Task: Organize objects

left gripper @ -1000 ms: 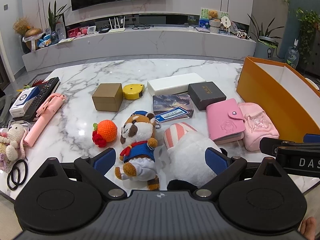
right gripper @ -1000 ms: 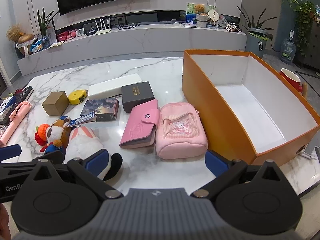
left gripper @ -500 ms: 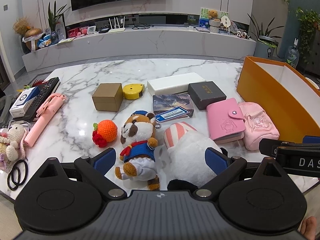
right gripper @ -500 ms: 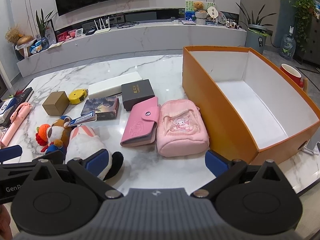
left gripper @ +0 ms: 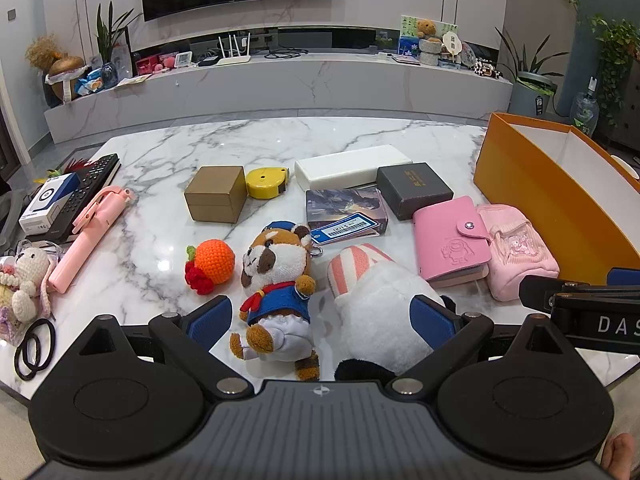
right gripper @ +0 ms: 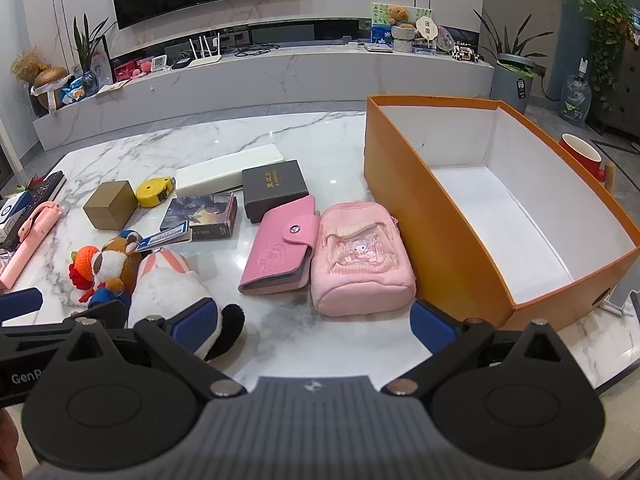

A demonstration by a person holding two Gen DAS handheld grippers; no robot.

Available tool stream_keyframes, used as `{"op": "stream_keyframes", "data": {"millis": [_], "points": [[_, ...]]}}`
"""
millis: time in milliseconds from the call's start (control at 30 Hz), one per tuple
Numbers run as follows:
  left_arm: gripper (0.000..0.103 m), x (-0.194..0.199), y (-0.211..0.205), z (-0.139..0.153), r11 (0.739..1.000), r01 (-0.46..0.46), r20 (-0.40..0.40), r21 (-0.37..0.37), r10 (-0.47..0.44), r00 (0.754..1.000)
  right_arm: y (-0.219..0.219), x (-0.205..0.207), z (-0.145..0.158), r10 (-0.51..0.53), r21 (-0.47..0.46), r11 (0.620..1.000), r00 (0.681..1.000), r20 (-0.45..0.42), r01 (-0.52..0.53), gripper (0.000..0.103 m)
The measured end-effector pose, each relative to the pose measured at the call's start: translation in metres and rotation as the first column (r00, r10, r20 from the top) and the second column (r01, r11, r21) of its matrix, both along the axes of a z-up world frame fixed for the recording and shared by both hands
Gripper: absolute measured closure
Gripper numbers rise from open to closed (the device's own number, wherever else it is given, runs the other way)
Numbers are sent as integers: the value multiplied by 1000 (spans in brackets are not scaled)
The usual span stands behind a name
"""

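Note:
An open orange box (right gripper: 404,184) with a white inside stands at the table's right; it also shows in the left wrist view (left gripper: 532,196). Left of it lie a pink pouch (right gripper: 360,264), a pink wallet (right gripper: 280,248), a dark grey box (right gripper: 274,188), a white plush (left gripper: 380,304) and a raccoon plush (left gripper: 278,276). My left gripper (left gripper: 320,322) is open and empty, low over the two plush toys. My right gripper (right gripper: 314,326) is open and empty, just before the pink pouch.
On the marble table (left gripper: 280,140) lie a crochet orange (left gripper: 214,262), a brown cube box (left gripper: 216,194), a yellow tape measure (left gripper: 266,182), a white long box (left gripper: 352,166), a card box (left gripper: 344,210), a pink selfie stick (left gripper: 90,232), a remote (left gripper: 86,192). A red cup (right gripper: 580,154) stands behind the orange box.
The right gripper has drifted slightly forward and up, so the orange box and pouch sit a little lower in its view. The left gripper has not moved.

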State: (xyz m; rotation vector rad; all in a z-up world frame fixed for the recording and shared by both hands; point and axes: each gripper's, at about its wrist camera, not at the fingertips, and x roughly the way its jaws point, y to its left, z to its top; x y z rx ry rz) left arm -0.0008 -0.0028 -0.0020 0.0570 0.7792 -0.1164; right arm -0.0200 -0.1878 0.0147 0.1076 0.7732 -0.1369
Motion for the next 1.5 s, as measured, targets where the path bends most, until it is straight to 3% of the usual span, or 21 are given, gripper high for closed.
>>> {"op": "stream_keyframes", "data": {"millis": [667, 1000, 1367, 1500], "points": [[0, 8, 7, -2, 1000, -27, -26, -4, 27, 999, 7, 7, 3, 29, -23, 999, 1000, 0, -29, 1], [0, 30, 32, -12, 990, -109, -111, -87, 100, 989, 18, 17, 8, 118, 27, 993, 993, -1, -118, 1], [0, 55, 37, -29, 992, -123, -172, -17, 118, 978, 47, 27, 1, 244, 35, 969, 969, -34, -243, 1], [0, 59, 40, -35, 993, -113, -196, -15, 108, 975, 61, 34, -11, 266, -15, 963, 961, -76, -267, 4]]}}
